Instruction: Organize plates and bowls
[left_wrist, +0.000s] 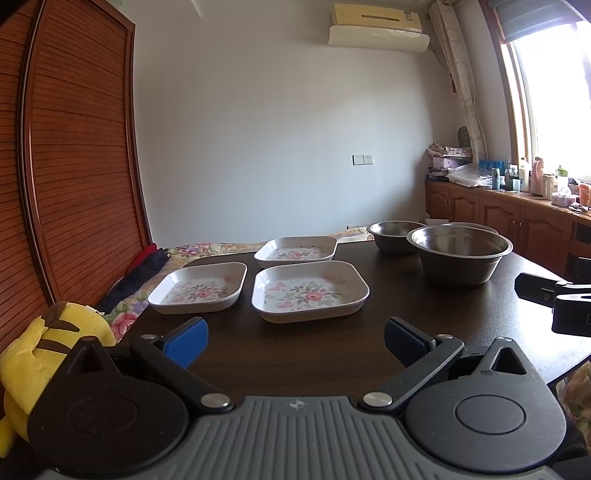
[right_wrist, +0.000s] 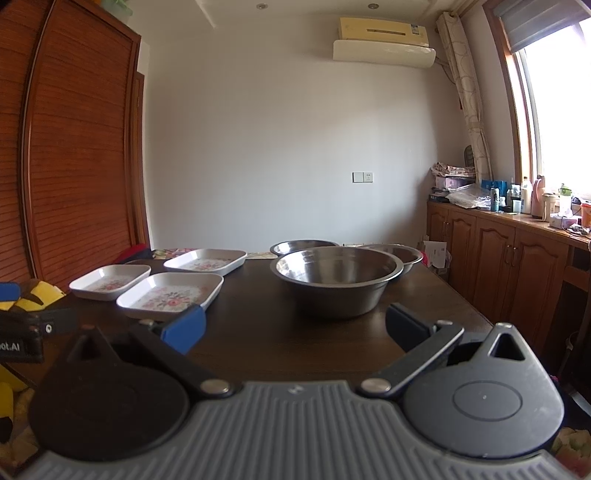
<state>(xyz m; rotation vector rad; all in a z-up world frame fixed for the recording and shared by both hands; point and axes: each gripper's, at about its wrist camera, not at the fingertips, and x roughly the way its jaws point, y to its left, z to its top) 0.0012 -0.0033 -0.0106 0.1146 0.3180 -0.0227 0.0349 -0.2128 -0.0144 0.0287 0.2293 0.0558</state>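
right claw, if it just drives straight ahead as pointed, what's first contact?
Most likely the nearest steel bowl: it sits centred ahead of the open right claw, with only bare table between them. Height is hard to judge; it may meet the bowl's wall or rim.

White wall (right_wrist: 277, 147), louvred wardrobe (right_wrist: 74, 147), window (right_wrist: 561, 110)

Partial white lettering "oot.AI" on the left gripper (right_wrist: 22, 345) body.
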